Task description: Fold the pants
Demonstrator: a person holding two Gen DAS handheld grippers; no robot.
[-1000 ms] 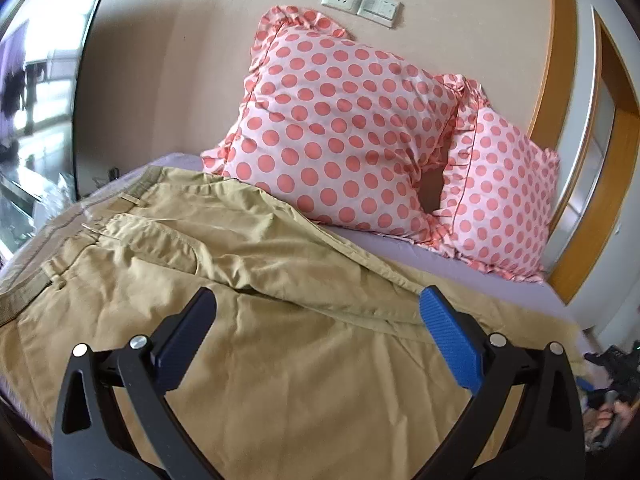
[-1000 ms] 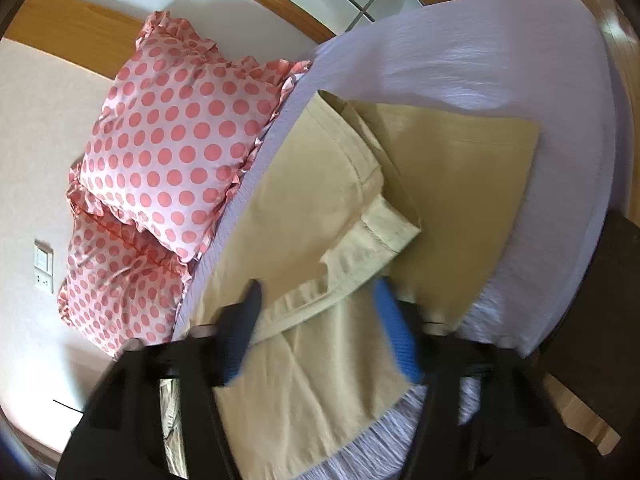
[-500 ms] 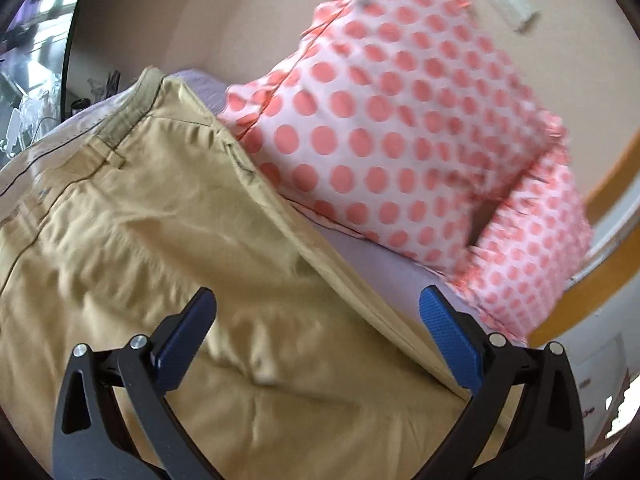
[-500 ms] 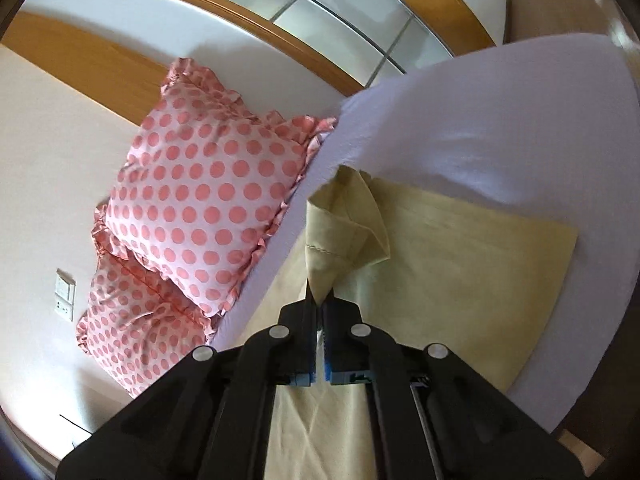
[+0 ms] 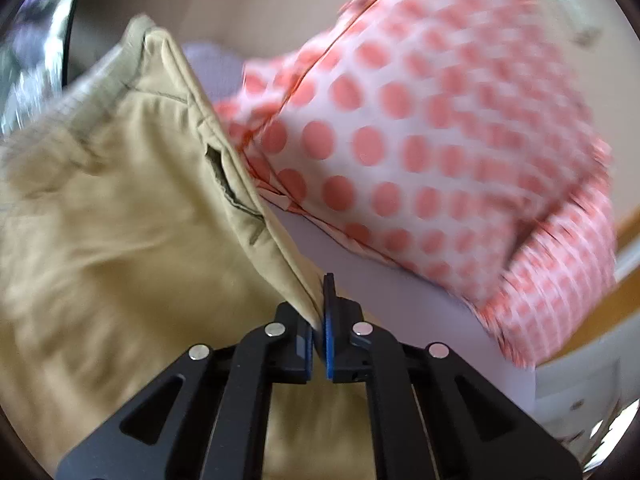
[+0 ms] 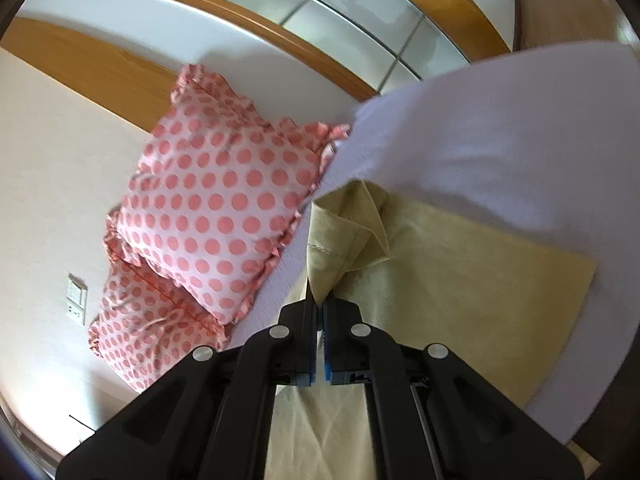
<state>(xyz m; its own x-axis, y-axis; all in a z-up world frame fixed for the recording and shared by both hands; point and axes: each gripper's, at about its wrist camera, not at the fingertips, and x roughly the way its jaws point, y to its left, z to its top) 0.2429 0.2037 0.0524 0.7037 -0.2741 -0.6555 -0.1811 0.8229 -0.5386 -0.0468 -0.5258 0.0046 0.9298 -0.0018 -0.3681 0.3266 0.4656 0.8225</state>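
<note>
Bed (image 6: 500,128) carries the pants (image 5: 120,240), flat beside the pillows (image 6: 216,216). Left claw (image 5: 319,320) pinches the far side edge, right claw (image 6: 318,312) pinches a hem corner. Likely the lengthwise fold: next, lift both edges together, carry across.

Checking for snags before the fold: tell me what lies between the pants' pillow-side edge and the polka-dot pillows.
Only bare lavender bedsheet: in the right wrist view a strip of it separates the pants from the pillows.
</note>
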